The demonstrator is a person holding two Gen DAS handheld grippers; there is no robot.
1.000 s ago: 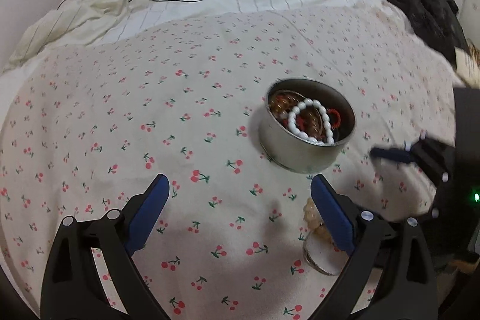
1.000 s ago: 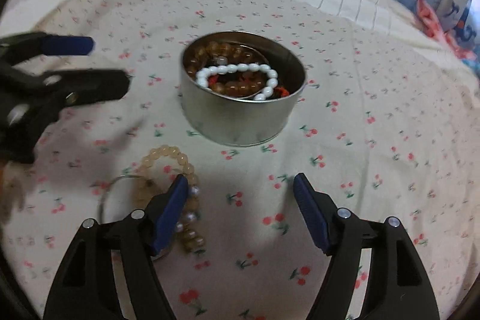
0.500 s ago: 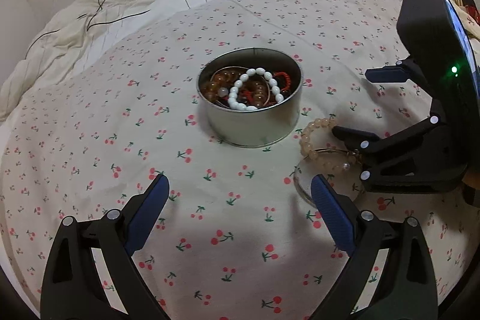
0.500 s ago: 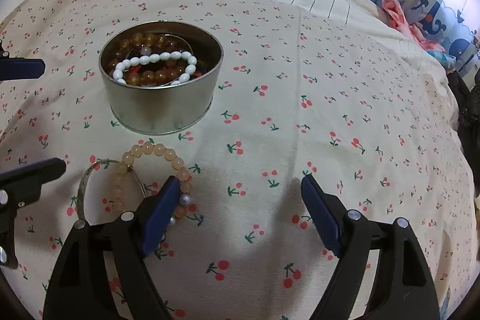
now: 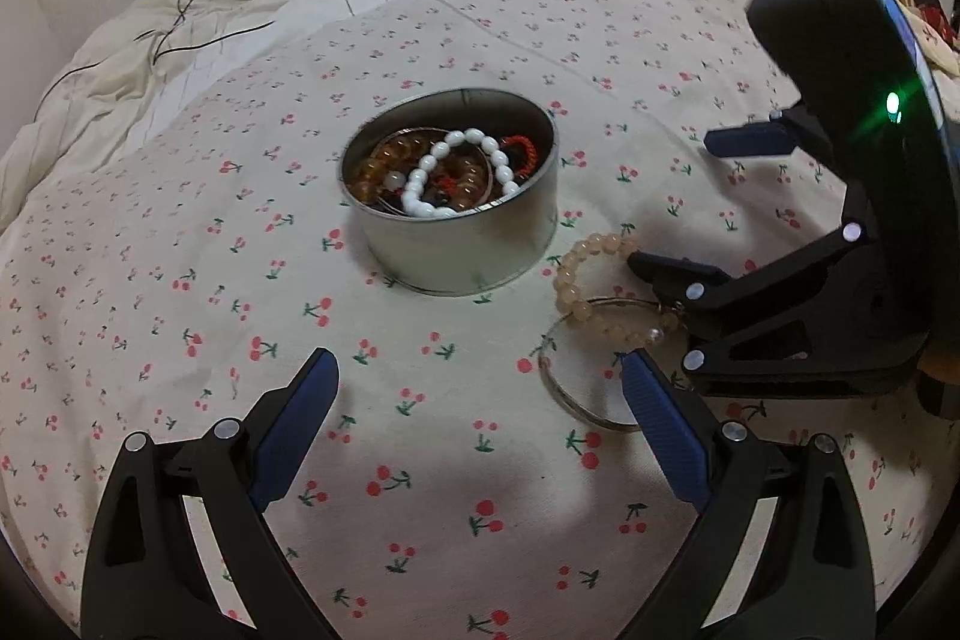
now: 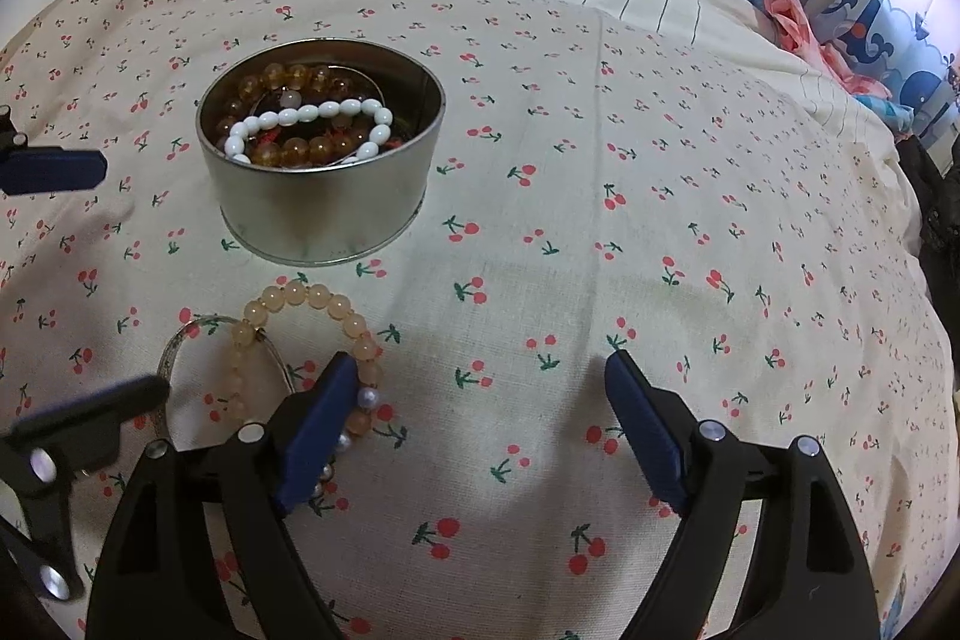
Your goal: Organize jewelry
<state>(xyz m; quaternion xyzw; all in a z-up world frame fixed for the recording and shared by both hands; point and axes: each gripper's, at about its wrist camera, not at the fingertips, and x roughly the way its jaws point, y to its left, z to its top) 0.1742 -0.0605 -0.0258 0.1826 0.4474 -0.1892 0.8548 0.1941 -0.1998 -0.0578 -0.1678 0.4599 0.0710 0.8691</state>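
On the cherry-print bedspread (image 5: 180, 232), a round tin (image 5: 456, 244).

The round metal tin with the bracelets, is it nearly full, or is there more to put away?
Nearly. The round metal tin already holds a white bead bracelet, amber beads and something red. Neither tool grips anything: the right tool is opening and empty, the left tool open. Left on the cherry-print sheet: a peach bead bracelet and a thin metal bangle.

The tin (image 6: 312, 196) stands on the bed (image 6: 600, 160), upper left of the right wrist view, bracelets (image 6: 312, 124) inside. Just below it lie a beaded bracelet (image 6: 300, 298) and a bangle (image 6: 174, 340), overlapping.
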